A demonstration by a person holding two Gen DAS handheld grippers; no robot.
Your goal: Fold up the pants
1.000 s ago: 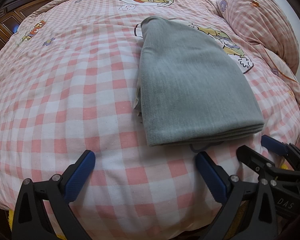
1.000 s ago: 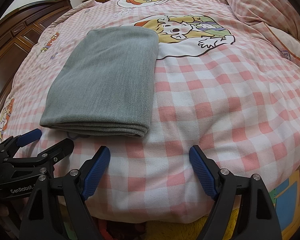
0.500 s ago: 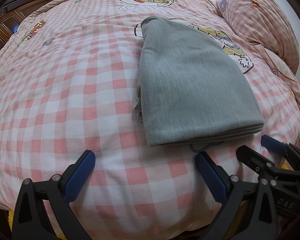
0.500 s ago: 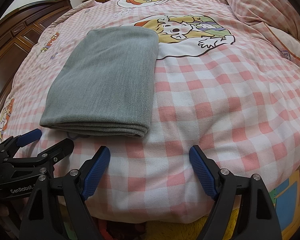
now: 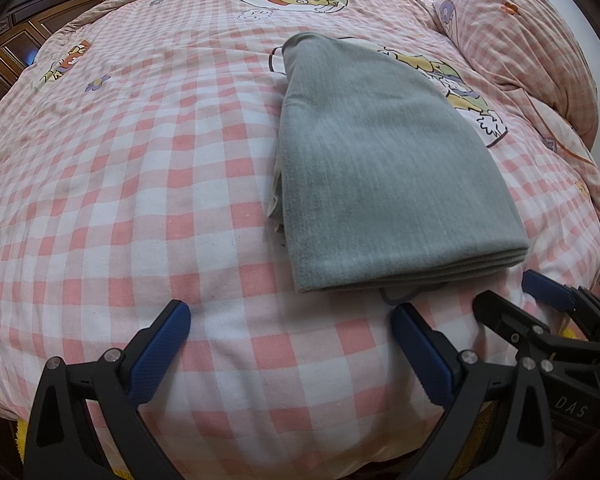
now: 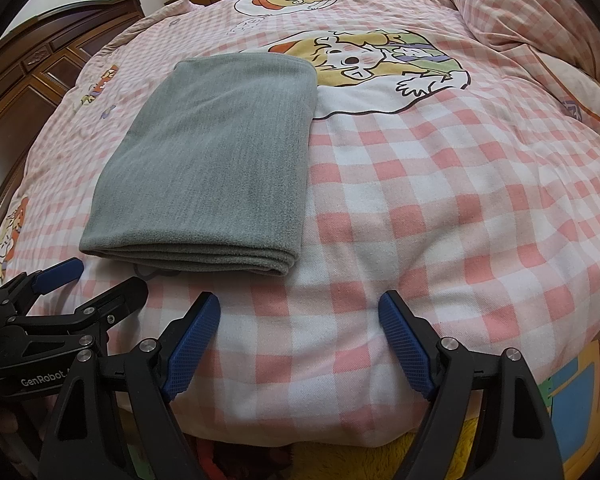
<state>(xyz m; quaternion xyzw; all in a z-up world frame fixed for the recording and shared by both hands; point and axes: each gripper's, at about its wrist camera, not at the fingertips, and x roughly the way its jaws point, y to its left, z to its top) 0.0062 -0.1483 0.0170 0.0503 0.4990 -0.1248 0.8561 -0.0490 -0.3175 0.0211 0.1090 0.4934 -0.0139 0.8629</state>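
Looks pretty much done: the grey pants (image 5: 384, 168) sit folded in a neat stack on the bed (image 5: 140, 184), left gripper (image 5: 290, 344) and right gripper (image 6: 300, 340) fingers both spread wide, holding nothing.

The folded pants (image 6: 216, 160) are grey, matt, soft brushed cloth with a fine vertical grain. The bed cover (image 6: 440, 220) is matt woven cotton, pink-and-white checked. Each hand-held gripper, left (image 5: 290, 320) and right (image 6: 299, 312), has matt black plastic arms, textured blue rubbery pads and shiny metal bolts. The cabinet (image 6: 40, 76) is glossy dark wood.
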